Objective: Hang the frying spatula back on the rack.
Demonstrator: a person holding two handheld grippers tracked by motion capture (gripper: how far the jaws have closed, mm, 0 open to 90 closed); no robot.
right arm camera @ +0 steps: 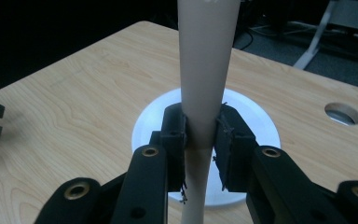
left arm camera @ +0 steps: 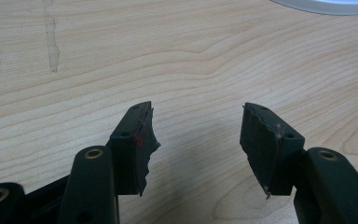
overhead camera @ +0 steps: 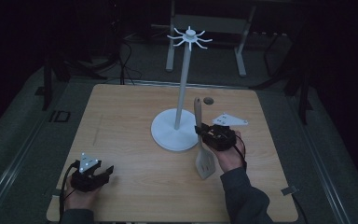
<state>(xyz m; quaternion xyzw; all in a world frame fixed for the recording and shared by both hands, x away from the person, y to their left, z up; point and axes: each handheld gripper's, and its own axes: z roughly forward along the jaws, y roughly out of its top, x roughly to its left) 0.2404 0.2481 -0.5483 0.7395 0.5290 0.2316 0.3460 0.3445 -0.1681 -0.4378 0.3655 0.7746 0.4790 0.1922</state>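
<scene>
Where the wooden table (overhead camera: pixel 130 140) meets its near-left corner, the left gripper (overhead camera: pixel 91 173) rests low, jaws spread wide apart over bare wood. Right gripper (overhead camera: pixel 204 134): right of centre, jaws pinching the handle of a pale spatula (overhead camera: pixel 204 158), blade end nearest the person, handle pointing far. White stand (overhead camera: pixel 182 93): round base just left of the spatula, tall pole, hooked arms on top.

One wooden table (overhead camera: pixel 121 140) carries one white hook stand (overhead camera: pixel 182 88) and one slotted spatula (overhead camera: pixel 202 140) — single items each. Two grippers: left gripper (overhead camera: pixel 103 174) and right gripper (overhead camera: pixel 200 132) — one per hand.
</scene>
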